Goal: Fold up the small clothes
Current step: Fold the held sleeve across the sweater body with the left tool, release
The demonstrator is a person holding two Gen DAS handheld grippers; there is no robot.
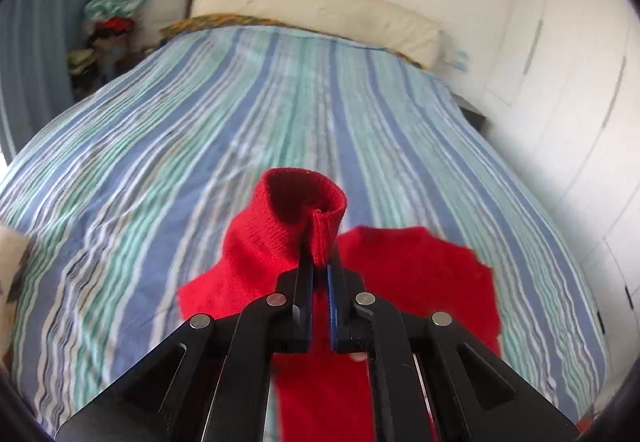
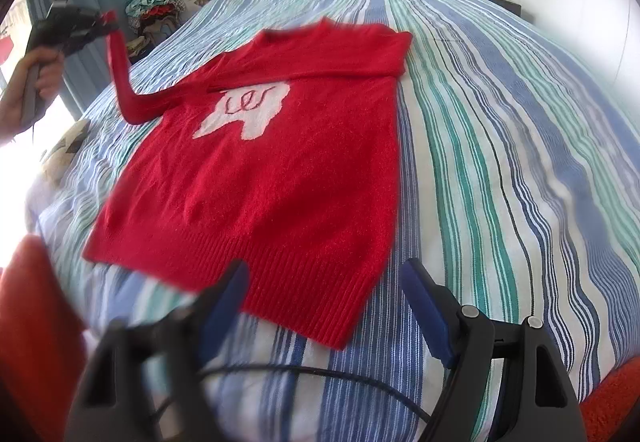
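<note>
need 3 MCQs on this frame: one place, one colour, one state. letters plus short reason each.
1. Where does the red sweater lie?
A. on the striped bedspread
B. on a chair
C. on the floor

2. What colour is the patch on the sweater's chest?
A. yellow
B. white
C. black

3. What is the left gripper doing?
A. hanging open above the bed
B. shut on the pillow
C. shut on the sleeve cuff

Key: 1 A, its body is spread flat on the striped bedspread. 2 B, the white patch bears red stitching. 3 C, the sleeve cuff is pinched and lifted; the right gripper is open, near the hem.
</note>
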